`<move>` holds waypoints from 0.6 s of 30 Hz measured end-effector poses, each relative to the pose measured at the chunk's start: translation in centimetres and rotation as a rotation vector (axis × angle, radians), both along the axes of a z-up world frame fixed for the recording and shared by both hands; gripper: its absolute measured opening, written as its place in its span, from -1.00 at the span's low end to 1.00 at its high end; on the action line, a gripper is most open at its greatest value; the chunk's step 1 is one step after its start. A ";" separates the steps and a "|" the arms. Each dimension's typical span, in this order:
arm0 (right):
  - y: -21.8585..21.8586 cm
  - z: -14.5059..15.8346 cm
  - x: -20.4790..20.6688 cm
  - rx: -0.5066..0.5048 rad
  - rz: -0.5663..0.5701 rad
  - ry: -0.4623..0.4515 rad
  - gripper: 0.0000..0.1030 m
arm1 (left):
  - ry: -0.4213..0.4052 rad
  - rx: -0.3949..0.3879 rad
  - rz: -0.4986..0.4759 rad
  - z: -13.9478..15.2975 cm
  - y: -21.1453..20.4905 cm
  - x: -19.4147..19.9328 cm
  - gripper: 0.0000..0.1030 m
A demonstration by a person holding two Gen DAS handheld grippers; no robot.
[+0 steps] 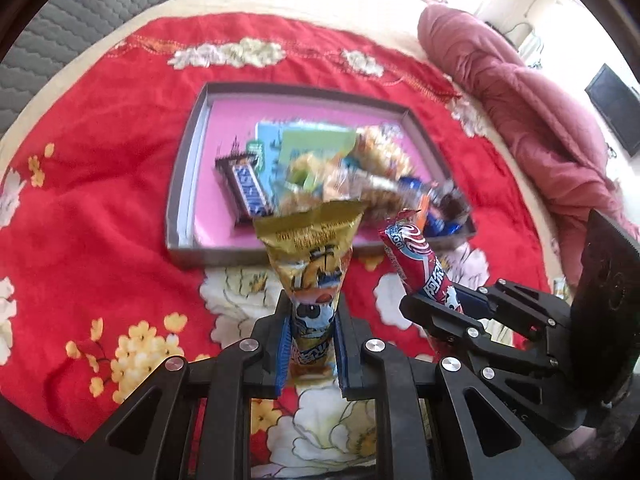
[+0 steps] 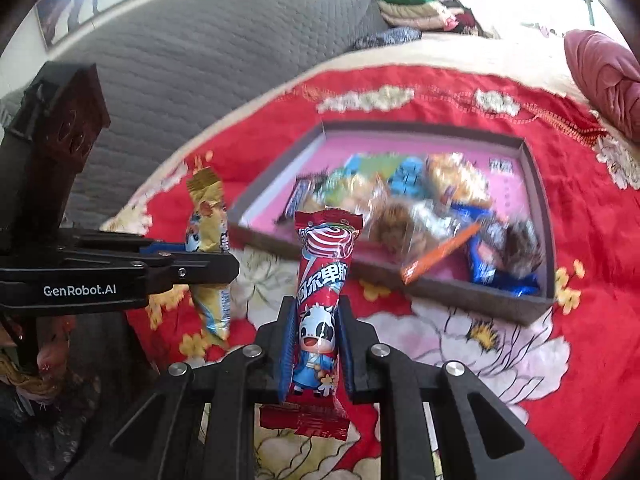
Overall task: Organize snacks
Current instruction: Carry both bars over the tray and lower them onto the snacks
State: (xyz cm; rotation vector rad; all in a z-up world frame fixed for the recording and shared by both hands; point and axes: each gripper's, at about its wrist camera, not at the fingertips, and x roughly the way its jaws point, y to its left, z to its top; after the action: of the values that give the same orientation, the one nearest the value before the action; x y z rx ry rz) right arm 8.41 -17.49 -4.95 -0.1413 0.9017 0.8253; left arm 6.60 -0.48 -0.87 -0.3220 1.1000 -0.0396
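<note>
A: Left wrist view: the left gripper (image 1: 311,322) is clamped on a gold candy packet (image 1: 310,256), held above the red floral blanket (image 1: 104,184). A Snickers bar (image 1: 245,189) reads clearly in the tray (image 1: 180,184) here.

B: Right wrist view shows the right gripper (image 2: 318,338) pinching a red candy packet (image 2: 322,280), cartoon cow facing the camera, and "GenRobot.AI" on the other gripper's side. The brown-walled, pink-floored tray holds a blurred heap of wrapped snacks (image 2: 424,208), some blue.
</note>
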 end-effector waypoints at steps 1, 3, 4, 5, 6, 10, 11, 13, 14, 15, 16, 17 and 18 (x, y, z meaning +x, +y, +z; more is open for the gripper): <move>-0.1 0.2 0.2 0.010 -0.005 -0.005 -0.62 | -0.007 0.001 0.002 0.2 0.0 0.2 -0.64; -0.4 0.5 0.7 0.027 -0.018 -0.005 -0.62 | -0.020 -0.002 0.009 0.5 0.2 0.7 -0.63; -0.5 0.6 1.0 0.035 -0.028 -0.005 -0.62 | -0.026 -0.004 0.015 0.6 0.3 1.0 -0.64; -0.7 0.7 1.4 0.046 -0.040 -0.004 -0.62 | -0.032 -0.005 0.020 0.7 0.4 1.5 -0.63; -0.9 0.7 1.6 0.055 -0.044 -0.001 -0.62 | -0.040 -0.005 0.028 0.9 0.5 1.9 -0.64; -1.3 1.2 2.6 0.082 -0.073 -0.015 -0.62 | -0.062 0.000 0.052 1.2 1.2 3.3 -0.64; -1.3 1.3 2.9 0.085 -0.079 -0.018 -0.62 | -0.066 0.001 0.061 1.2 1.4 3.7 -0.64; -1.4 1.4 3.3 0.092 -0.091 -0.023 -0.62 | -0.069 0.011 0.076 1.0 1.8 4.4 -0.64; -1.3 1.5 3.7 0.091 -0.106 -0.032 -0.62 | -0.069 0.012 0.086 0.7 2.1 4.9 -0.64; -1.3 1.5 3.9 0.090 -0.112 -0.038 -0.62 | -0.067 0.011 0.091 0.5 2.3 5.2 -0.63; -1.2 1.6 4.2 0.091 -0.122 -0.050 -0.62 | -0.064 0.013 0.093 0.3 2.4 5.5 -0.63; -1.3 1.7 4.4 0.091 -0.126 -0.055 -0.62 | -0.060 0.017 0.100 0.1 2.6 5.9 -0.64; -1.3 1.7 4.7 0.091 -0.134 -0.063 -0.62 | -0.063 0.016 0.105 0.0 2.7 6.1 -0.64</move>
State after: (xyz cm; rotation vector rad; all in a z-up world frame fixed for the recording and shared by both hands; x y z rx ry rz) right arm 13.07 -18.75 -3.25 -0.0275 0.8039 0.7318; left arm 12.75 2.26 -0.86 -0.3614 1.0195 0.0522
